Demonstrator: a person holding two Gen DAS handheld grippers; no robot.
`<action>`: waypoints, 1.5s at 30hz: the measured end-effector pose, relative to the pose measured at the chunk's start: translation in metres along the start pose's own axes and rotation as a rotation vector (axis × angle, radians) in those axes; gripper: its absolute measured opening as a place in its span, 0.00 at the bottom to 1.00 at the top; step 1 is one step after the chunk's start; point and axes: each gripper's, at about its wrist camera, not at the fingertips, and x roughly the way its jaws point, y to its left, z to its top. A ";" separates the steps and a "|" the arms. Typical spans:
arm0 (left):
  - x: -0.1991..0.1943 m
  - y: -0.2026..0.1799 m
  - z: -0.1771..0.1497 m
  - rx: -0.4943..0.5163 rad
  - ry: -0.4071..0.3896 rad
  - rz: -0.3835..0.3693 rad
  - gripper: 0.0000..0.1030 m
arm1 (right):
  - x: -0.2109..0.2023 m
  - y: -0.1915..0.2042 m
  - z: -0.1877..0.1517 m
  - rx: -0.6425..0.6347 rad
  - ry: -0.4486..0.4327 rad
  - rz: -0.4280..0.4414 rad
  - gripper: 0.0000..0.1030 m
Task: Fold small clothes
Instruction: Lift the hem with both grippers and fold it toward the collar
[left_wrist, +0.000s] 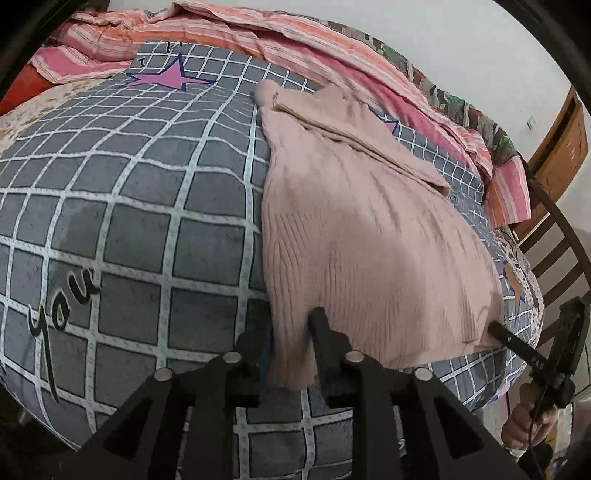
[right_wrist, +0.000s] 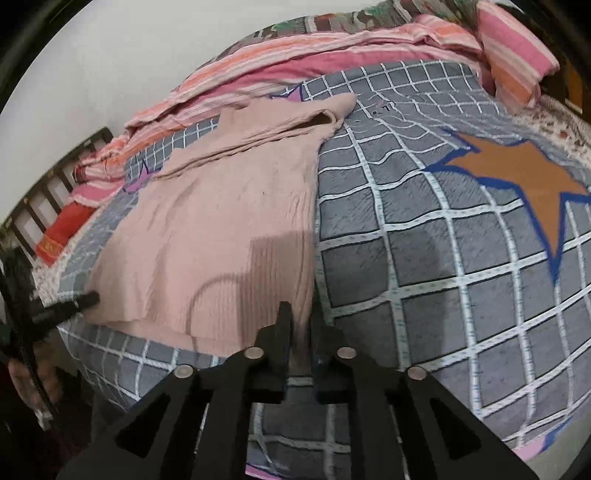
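A pale pink ribbed knit garment (left_wrist: 354, 229) lies on a grey checked quilt (left_wrist: 147, 206), with a sleeve folded across its far part. My left gripper (left_wrist: 291, 332) is shut on the garment's near left hem corner. My right gripper (right_wrist: 301, 317) is shut on the near right hem corner of the garment (right_wrist: 221, 221). The right gripper also shows in the left wrist view (left_wrist: 496, 328) at the hem's right corner. The left gripper shows in the right wrist view (right_wrist: 88, 299) at the hem's left corner. The hem sits slightly lifted near the bed's front edge.
Striped pink and orange bedding (left_wrist: 221, 33) is bunched along the far side by the white wall. A wooden chair (left_wrist: 554, 236) stands at the right end of the bed. A dark slatted headboard (right_wrist: 48, 184) and a red cloth (right_wrist: 59, 232) are at the other end.
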 end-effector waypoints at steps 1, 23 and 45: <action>0.001 0.000 -0.002 -0.006 0.005 -0.001 0.25 | 0.002 -0.001 0.001 0.014 -0.003 0.010 0.21; -0.067 -0.019 0.024 -0.077 -0.147 -0.178 0.08 | -0.052 0.012 0.035 0.054 -0.063 0.165 0.04; -0.089 -0.029 0.036 -0.093 -0.177 -0.193 0.09 | -0.075 -0.002 0.044 0.137 -0.084 0.216 0.04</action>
